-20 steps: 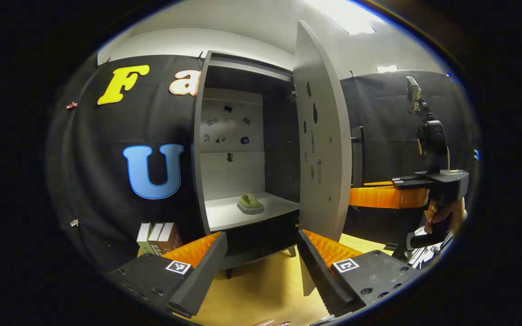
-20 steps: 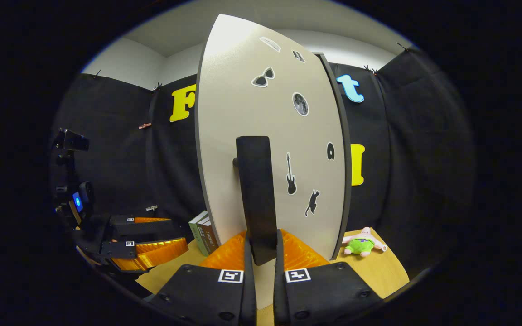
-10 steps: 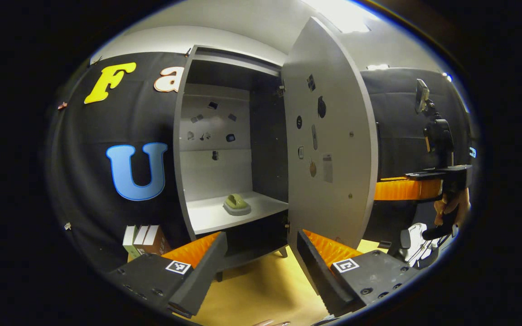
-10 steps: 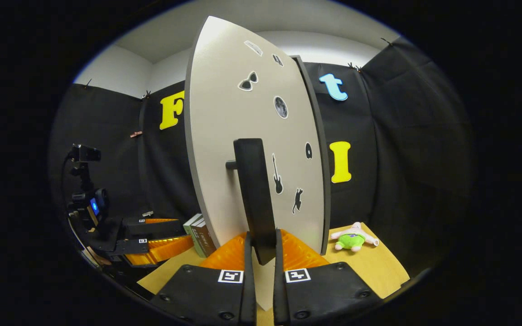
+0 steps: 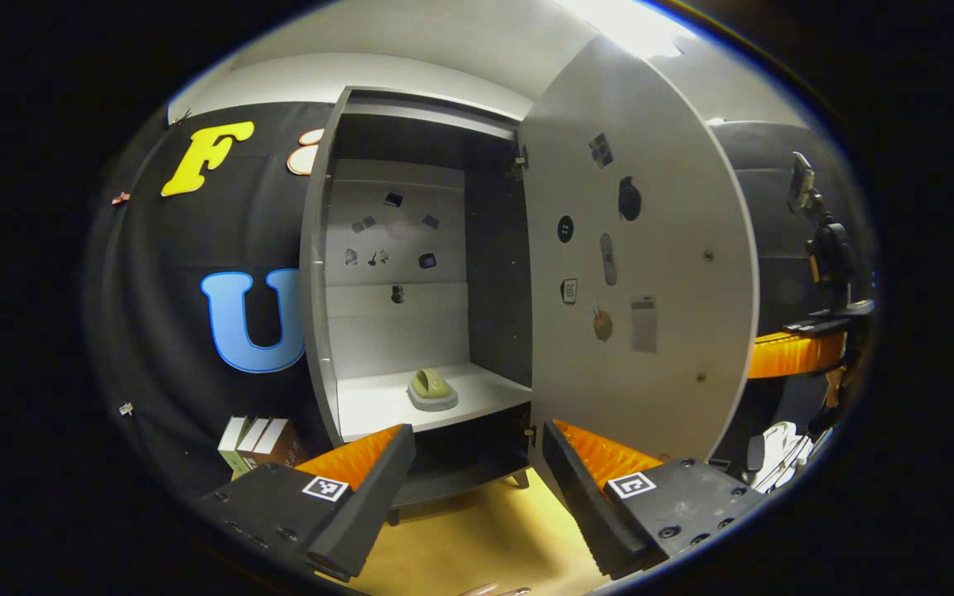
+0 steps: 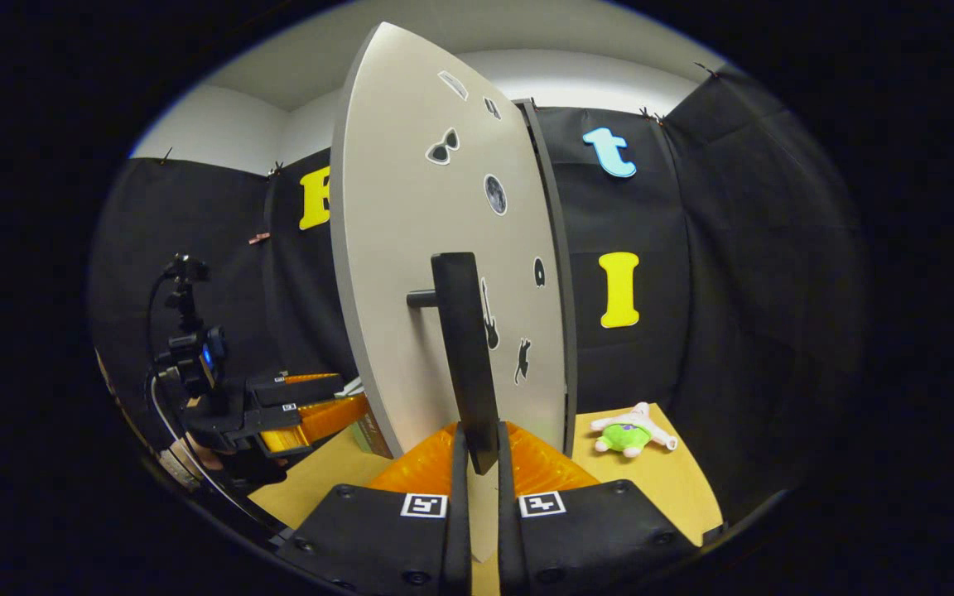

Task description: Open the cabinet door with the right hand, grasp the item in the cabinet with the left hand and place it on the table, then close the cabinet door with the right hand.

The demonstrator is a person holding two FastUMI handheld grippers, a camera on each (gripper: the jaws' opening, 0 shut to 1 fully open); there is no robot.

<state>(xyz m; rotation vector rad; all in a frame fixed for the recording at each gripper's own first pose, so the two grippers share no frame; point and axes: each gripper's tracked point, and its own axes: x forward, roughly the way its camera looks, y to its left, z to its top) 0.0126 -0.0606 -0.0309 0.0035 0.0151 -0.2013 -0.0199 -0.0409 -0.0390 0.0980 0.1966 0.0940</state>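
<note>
Pinching the tall black bar handle point(image 6: 467, 356), the right gripper point(image 6: 477, 463) holds the flat grey cabinet door point(image 5: 634, 248) wide, while the left gripper point(image 5: 477, 463) waits spread before the small green item point(image 5: 431, 387).

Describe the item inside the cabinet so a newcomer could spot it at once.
Find the tall grey cabinet standing on the table, its door swung open to the right. On its pale shelf sits a small olive-green item on a grey base. It is the only loose object on that shelf; the other things inside are flat stickers on the back wall.

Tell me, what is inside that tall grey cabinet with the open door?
On the tall grey cabinet's pale shelf sits one small olive-green item on a grey base. Small stickers dot the back panel. The dark space below the shelf is too shadowed to judge.
</note>
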